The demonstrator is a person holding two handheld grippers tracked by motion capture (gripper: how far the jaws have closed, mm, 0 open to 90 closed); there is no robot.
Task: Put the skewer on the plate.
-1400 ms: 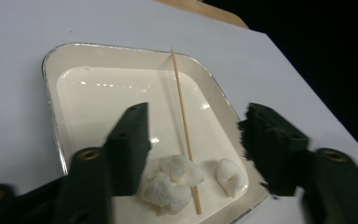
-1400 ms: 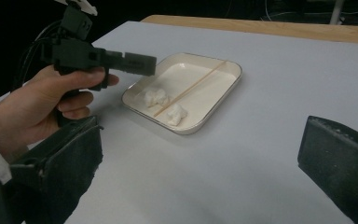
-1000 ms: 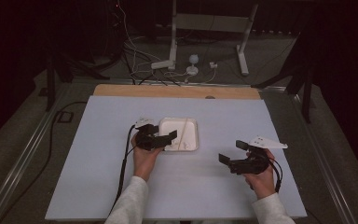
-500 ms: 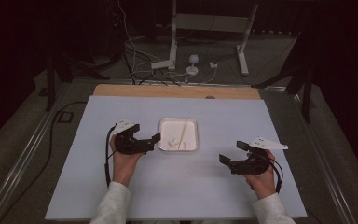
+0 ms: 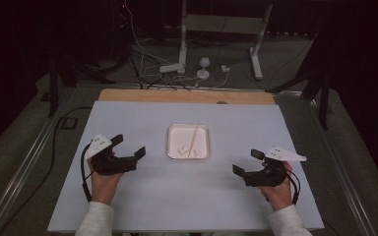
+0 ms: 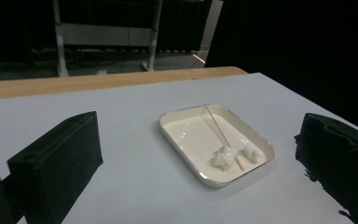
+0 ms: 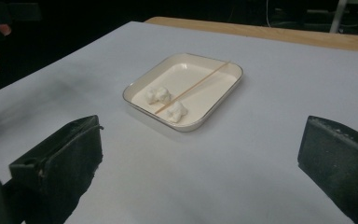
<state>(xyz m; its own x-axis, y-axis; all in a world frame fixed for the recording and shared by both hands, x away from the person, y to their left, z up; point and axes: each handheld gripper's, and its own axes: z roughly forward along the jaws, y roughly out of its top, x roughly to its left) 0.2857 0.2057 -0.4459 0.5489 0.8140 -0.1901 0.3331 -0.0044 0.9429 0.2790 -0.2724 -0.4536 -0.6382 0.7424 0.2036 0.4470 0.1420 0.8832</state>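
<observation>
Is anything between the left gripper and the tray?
Nothing visible. Bare white table lies between the open left gripper and the tray, which holds a stick and two white lumps.

Left black two-jaw handheld gripper (image 5: 129, 149), lower left of high view: blocky matte jaws, pale grey three-cornered plate on top, thin black cable looping down beside wrist. Right black two-jaw handheld gripper (image 5: 247, 162), lower right: same build, grey plate, black cable loop at wrist. Person's sleeves: light grey knit, ribbed cuffs, at bottom edge. In gripper views, jaws thick, rectangular, black, dull-surfaced.
</observation>
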